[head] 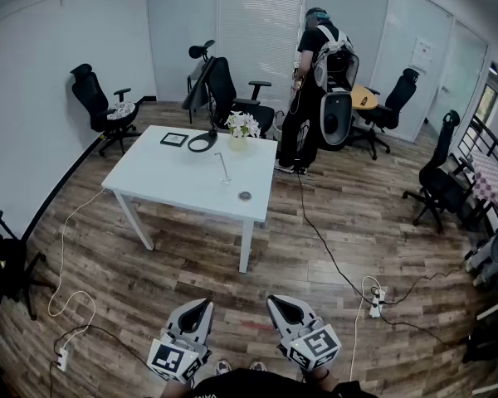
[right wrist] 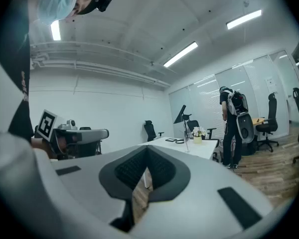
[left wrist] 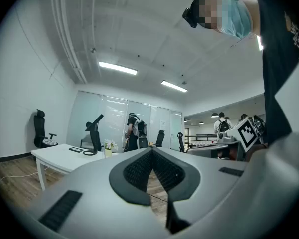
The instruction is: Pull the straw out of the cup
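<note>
Far ahead stands a white table (head: 174,185). On it a clear cup with a thin straw (head: 224,171) stands near the middle, and it shows small in the right gripper view (right wrist: 186,144). A small round lid-like disc (head: 245,196) lies near the table's front edge. Both grippers are held low at the bottom of the head view, well away from the table. My left gripper (head: 203,307) (left wrist: 152,151) is shut with nothing between its jaws. My right gripper (head: 280,304) (right wrist: 147,152) is shut too, its tips meeting, and it holds nothing.
A flower vase (head: 241,129), a dark tablet (head: 174,139) and a black desk lamp (head: 203,98) sit at the table's far side. A person (head: 315,81) stands behind the table. Office chairs (head: 104,106) line the walls. Cables and a power strip (head: 376,301) lie on the wooden floor.
</note>
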